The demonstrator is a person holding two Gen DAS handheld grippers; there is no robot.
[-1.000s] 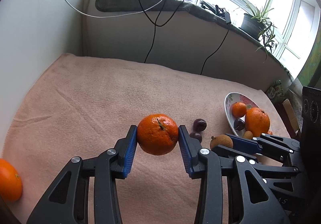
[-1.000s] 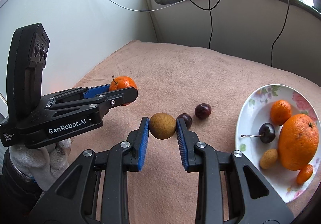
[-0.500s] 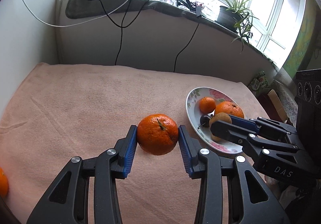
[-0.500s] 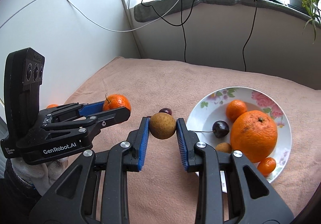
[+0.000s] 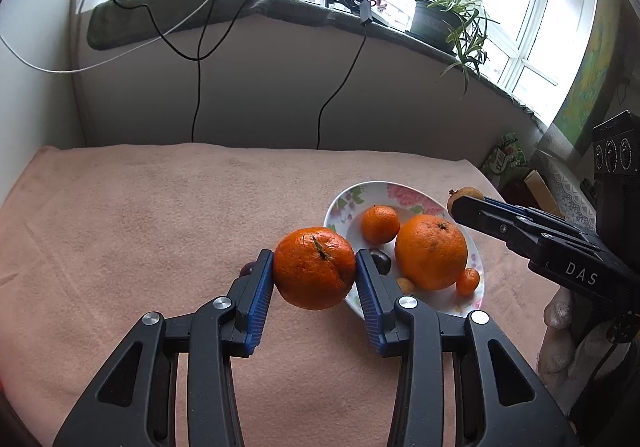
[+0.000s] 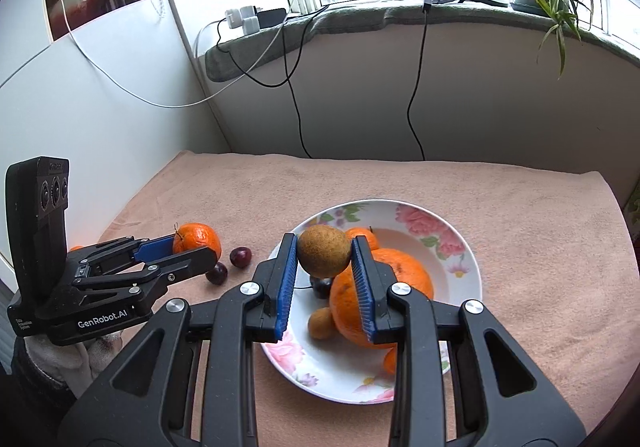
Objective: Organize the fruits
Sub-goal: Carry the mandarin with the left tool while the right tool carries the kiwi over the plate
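My left gripper (image 5: 315,274) is shut on a mandarin (image 5: 314,267) and holds it above the cloth just left of the flowered plate (image 5: 400,193). My right gripper (image 6: 324,259) is shut on a small brown round fruit (image 6: 323,250) and holds it over the plate (image 6: 460,247). The plate holds a big orange (image 5: 431,251), a small mandarin (image 5: 380,223), a dark cherry (image 5: 380,261), a kumquat (image 5: 468,281) and another brown fruit (image 6: 321,322). The left gripper with its mandarin (image 6: 197,239) shows in the right wrist view, the right gripper with its brown fruit (image 5: 466,194) in the left.
Two dark plums (image 6: 241,257) (image 6: 218,273) lie on the pink cloth (image 5: 140,227) left of the plate. A wall with hanging cables (image 5: 196,99) closes the back, with a potted plant (image 5: 436,23) on the sill. Boxes stand off the right edge.
Both grippers have carried their fruit to the right toward the plate. The right gripper has moved from beside the plate to over it. The left gripper is now next to the plate's left rim.
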